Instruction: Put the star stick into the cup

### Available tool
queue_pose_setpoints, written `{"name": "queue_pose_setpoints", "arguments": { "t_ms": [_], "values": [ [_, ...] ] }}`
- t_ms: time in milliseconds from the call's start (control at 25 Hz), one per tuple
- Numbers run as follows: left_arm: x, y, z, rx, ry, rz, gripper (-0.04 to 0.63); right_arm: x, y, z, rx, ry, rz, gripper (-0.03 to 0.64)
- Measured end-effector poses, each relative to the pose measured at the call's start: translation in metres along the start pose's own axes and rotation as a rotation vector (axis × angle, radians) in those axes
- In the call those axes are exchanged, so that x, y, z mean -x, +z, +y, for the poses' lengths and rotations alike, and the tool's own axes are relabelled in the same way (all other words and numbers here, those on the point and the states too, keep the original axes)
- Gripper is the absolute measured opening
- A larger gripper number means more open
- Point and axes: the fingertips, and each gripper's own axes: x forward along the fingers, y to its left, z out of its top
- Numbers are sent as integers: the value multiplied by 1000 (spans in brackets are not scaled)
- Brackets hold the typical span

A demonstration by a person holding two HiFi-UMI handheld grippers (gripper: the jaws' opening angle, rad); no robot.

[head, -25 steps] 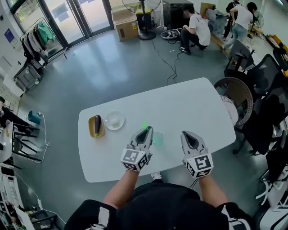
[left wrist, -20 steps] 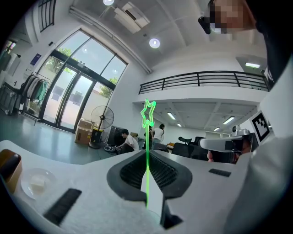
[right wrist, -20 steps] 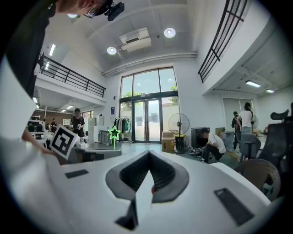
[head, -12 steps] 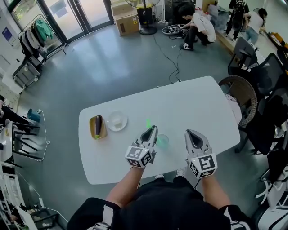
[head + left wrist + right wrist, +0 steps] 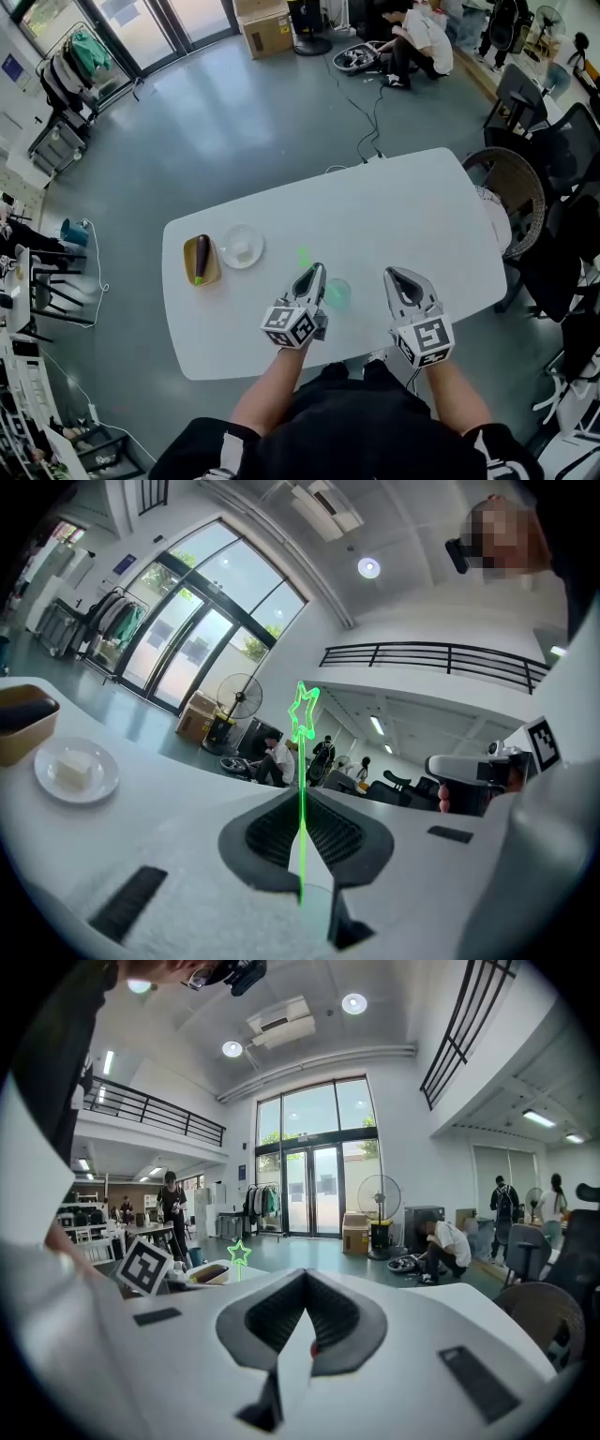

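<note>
A thin green star stick [image 5: 302, 761] stands upright between the jaws of my left gripper [image 5: 301, 803], which is shut on its stem; the star [image 5: 303, 256] shows just beyond the jaw tips in the head view. The translucent green cup [image 5: 337, 294] stands on the white table [image 5: 403, 216], right beside my left gripper [image 5: 316, 271] on its right. My right gripper [image 5: 395, 276] hovers to the right of the cup, jaws together with nothing in them [image 5: 305, 1283]. From the right gripper view the star [image 5: 239, 1252] shows at the left.
At the table's left lie an eggplant [image 5: 201, 260] in a yellow tray [image 5: 189, 255] and a small clear plate [image 5: 240, 248] holding a white piece. A wicker chair [image 5: 511, 202] and dark office chairs stand by the table's right end. People are at the far back.
The head view has shifted slightly. Both grippers keep nearly the same places beside the cup, and the left one still holds the stick.
</note>
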Motion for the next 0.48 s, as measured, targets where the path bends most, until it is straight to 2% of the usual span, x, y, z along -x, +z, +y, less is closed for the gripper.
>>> {"name": "queue_pose_setpoints", "arguments": {
  "t_ms": [480],
  "values": [
    [-2, -28, 12, 31, 76, 19, 28, -2, -16, -13, -18, 46, 19, 5]
  ]
}}
